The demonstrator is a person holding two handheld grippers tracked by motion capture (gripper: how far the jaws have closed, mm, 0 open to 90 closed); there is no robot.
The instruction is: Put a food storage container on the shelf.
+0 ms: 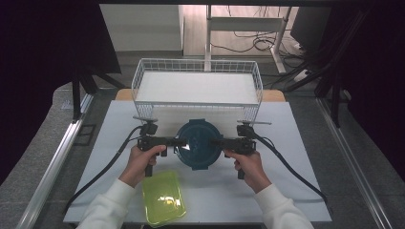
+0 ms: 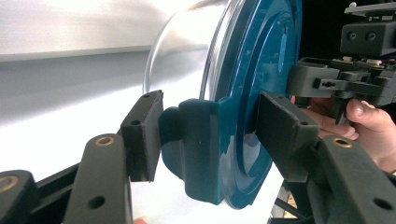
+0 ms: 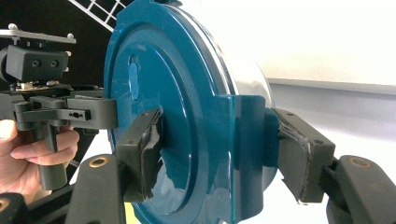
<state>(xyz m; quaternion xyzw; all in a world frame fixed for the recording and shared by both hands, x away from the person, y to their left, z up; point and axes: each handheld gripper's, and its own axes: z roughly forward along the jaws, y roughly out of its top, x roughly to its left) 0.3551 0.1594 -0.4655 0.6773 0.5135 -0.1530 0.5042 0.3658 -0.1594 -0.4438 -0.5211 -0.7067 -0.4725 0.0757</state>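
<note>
Gripping from both sides, a person holds a round container with a dark teal lid [image 1: 198, 144] between two hand-held grippers above the white bench [image 1: 305, 191]. The left gripper [image 1: 180, 142] comes in from the left and the right gripper [image 1: 214, 141] from the right, so the container sits directly between them, equally near to each hand. In the left gripper view, its jaws straddle a teal latch tab [image 2: 201, 149] at the lid's rim, one pad on the lid's top face and one against the tab's underside, clamped on it. In the right gripper view, the jaws grasp the opposite latch tab [image 3: 243, 140] the same way, pressing top and bottom. The container's clear body shows behind the lid in both gripper views. A white wire basket [image 1: 198, 71] stands just beyond the container, at the far edge of the bench. A yellow-green lidded box [image 1: 164, 198] lies nearer the person, beside the left forearm. Carrying it to the basket would mean moving both hands forward together, keeping the lid level.
</note>
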